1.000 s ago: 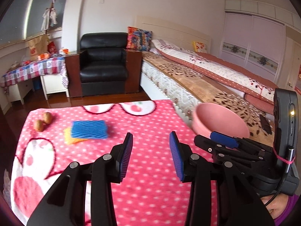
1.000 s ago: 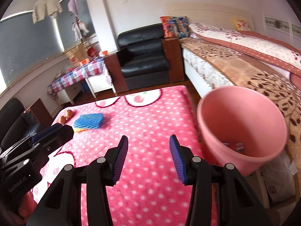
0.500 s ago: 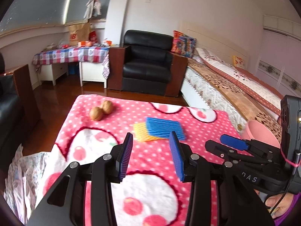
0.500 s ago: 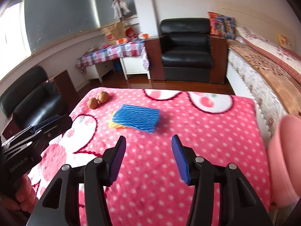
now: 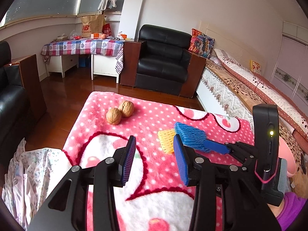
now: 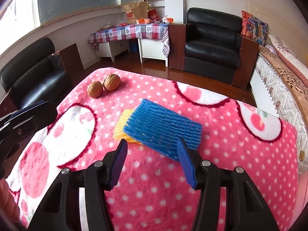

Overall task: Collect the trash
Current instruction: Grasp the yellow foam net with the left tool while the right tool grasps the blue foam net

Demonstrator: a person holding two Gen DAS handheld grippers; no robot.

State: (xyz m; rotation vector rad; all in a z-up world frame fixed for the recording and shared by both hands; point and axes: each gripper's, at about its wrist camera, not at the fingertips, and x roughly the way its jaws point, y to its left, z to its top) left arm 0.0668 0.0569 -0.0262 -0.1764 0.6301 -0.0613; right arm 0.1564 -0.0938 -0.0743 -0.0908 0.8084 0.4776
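— What's the trash, and where is it?

— The blue foam net (image 6: 163, 129), lying flat on the pink blanket that covers the table (image 6: 240, 146), overlapping a yellow foam net (image 6: 122, 125) that peeks out from under its left side. I judge it featherlight, soft and springy, not fragile; it will squash and may cling to the fleece.

— Where would you take it?

— At the blue net's near edge, pinching both layers of mesh there.

— And your tools?

— My right tool (image 6: 152, 152) has just been opening; its jaws stand apart with that near edge just ahead, nothing pinched. My left tool (image 5: 154, 154) is parted and empty, left of the net. Two walnuts (image 6: 104, 85) sit beyond the net, far-left.
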